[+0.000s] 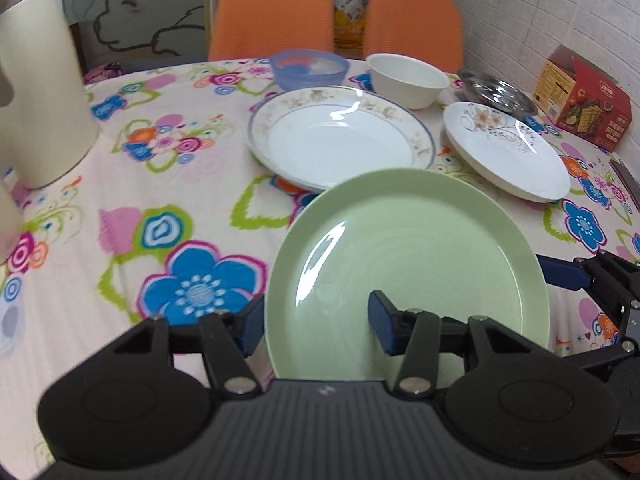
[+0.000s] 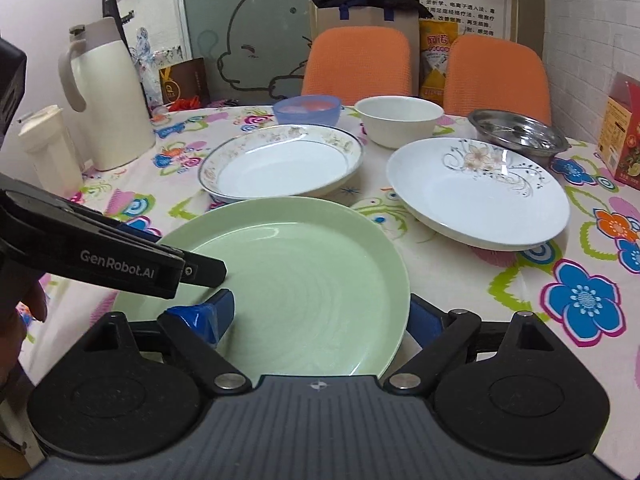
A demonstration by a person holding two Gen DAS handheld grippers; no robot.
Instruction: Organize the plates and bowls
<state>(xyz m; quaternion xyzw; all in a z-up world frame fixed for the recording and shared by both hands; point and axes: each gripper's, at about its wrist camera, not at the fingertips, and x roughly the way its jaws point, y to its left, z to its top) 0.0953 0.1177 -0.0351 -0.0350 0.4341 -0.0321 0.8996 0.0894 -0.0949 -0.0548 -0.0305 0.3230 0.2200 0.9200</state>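
A pale green plate lies nearest me on the flowered tablecloth, its far edge overlapping a gold-rimmed plate. My left gripper is shut on the green plate's left rim, one finger outside the edge and one on the inner face. My right gripper straddles the plate's right rim with its jaws wide apart, open. A flower-patterned white plate sits to the right. Behind stand a white bowl, a blue bowl and a steel dish.
A cream thermos jug and a white pitcher stand at the table's left. A red carton sits at the right edge. Two orange chairs back the far side of the round table.
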